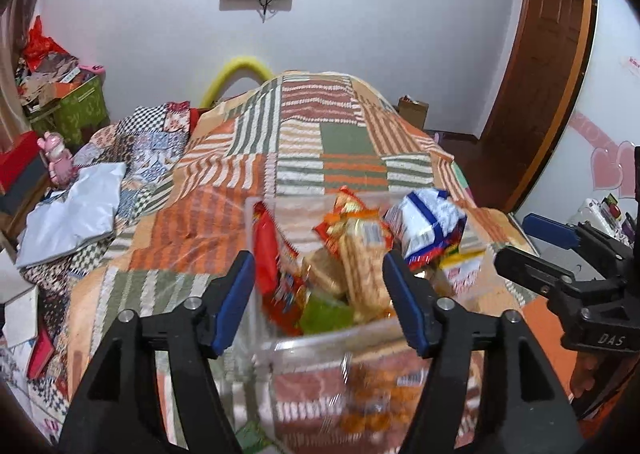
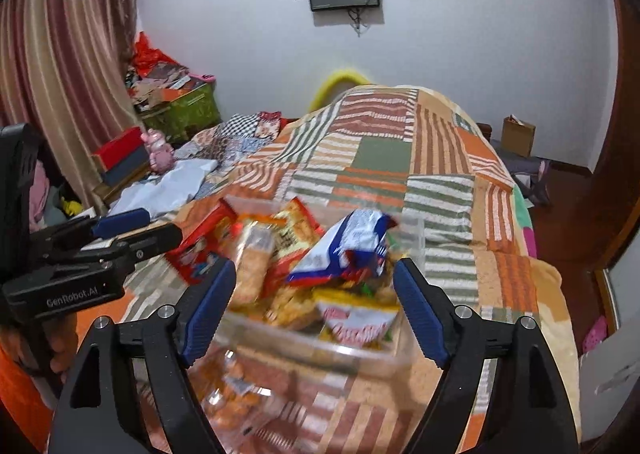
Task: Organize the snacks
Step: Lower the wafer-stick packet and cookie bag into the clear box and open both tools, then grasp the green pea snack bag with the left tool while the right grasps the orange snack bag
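Note:
A clear plastic bin (image 1: 320, 346) full of snack packets sits on the patchwork bedspread (image 1: 304, 158). It holds a red packet (image 1: 266, 254), a cracker packet (image 1: 362, 266) and a white and blue packet (image 1: 430, 226). My left gripper (image 1: 320, 294) is open, its jaws astride the bin's near part, empty. My right gripper (image 2: 314, 306) is open over the same bin (image 2: 360, 354), beside the white and blue packet (image 2: 344, 246) and a yellow-edged packet (image 2: 356, 324). Each gripper shows at the edge of the other's view. The snacks are motion-blurred.
A white bag (image 1: 72, 214) and a pink toy figure (image 1: 60, 158) lie left on the bed. A green crate of clutter (image 1: 76, 106) stands by the wall. A wooden door (image 1: 552, 66) is at right. A cardboard box (image 2: 518, 134) sits on the floor.

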Motion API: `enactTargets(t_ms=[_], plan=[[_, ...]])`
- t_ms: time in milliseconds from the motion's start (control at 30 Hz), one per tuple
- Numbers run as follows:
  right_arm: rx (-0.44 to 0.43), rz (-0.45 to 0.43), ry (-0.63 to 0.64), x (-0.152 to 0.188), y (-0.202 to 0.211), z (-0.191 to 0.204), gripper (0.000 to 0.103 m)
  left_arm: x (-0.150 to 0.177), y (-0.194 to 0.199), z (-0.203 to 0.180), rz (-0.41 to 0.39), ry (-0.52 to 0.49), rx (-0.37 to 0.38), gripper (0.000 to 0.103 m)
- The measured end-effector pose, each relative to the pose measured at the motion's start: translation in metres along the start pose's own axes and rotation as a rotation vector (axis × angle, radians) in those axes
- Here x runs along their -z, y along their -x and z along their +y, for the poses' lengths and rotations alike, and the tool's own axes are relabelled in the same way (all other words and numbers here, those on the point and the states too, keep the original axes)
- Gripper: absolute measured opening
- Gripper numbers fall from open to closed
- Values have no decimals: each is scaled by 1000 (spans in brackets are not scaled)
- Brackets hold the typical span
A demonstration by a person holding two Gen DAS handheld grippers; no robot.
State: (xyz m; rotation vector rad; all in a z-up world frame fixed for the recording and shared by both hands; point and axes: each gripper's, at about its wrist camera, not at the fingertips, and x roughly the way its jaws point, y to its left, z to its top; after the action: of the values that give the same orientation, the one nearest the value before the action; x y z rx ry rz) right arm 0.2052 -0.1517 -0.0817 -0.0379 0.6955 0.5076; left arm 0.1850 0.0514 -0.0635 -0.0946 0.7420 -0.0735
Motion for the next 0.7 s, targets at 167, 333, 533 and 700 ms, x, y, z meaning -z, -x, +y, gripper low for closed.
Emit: enactTargets(t_ms=[167,333,533,700], plan=[[-38,42,18,20,4,12,80,22,10,13,39,32,-15,69],[-66,96,27,41,-2,22,80,48,16,29,83,69,-34,69],[-126,190,41,60,-24,36,80,80,16,50,148,104,-66,69],[-174,275,78,71,-47,48,81,103,6,66,214,133,-93,69]])
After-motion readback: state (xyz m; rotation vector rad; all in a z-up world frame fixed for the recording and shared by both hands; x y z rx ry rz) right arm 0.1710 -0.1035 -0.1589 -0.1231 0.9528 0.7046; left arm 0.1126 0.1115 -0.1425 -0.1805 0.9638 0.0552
